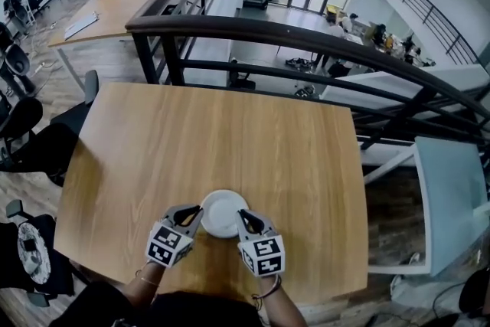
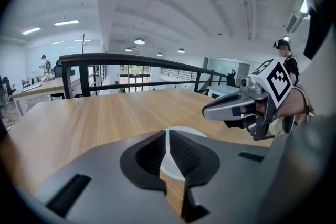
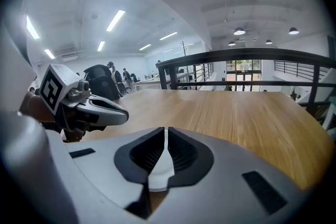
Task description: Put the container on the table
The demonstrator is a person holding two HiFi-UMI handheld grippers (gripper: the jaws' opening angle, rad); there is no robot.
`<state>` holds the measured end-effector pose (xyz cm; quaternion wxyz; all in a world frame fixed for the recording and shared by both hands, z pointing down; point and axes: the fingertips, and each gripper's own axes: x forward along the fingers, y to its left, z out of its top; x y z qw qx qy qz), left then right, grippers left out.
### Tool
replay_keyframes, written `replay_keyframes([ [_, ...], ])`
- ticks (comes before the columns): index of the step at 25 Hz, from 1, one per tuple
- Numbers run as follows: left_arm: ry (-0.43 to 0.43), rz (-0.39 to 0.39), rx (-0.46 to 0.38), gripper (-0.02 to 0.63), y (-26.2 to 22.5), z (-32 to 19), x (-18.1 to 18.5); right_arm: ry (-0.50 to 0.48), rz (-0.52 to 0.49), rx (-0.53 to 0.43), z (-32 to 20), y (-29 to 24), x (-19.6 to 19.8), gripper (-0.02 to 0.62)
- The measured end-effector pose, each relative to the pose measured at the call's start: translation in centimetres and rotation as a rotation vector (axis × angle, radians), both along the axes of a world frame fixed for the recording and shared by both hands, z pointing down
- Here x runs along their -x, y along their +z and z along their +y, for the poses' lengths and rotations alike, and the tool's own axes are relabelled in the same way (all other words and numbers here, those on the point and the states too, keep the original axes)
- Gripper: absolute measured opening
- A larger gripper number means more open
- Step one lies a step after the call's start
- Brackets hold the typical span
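Container (image 1: 224, 213) sits low-centre on the table (image 1: 153, 149), with the left gripper (image 1: 195, 214) and right gripper (image 1: 243, 218) flanking it. Left gripper view: jaws pinched together, seemingly on nothing. Right gripper view: same. Placing looks done, so next just back both away.

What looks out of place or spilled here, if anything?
Nothing stands out. The white container sits level on the wooden table between the left gripper and right gripper, with no spill or damage visible.

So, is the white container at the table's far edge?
No, the container is by the table's near edge, between the left gripper and right gripper.
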<state>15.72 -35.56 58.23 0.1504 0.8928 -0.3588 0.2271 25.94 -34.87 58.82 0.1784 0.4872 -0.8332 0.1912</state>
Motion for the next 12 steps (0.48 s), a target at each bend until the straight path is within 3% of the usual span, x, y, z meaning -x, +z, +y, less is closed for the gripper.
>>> replay_keyframes([
  [12, 0.023, 0.035, -0.13, 0.035, -5.9, 3.5, -0.6, 0.029, -0.055, -0.105, 3.4, -5.4, -0.2, 0.032],
])
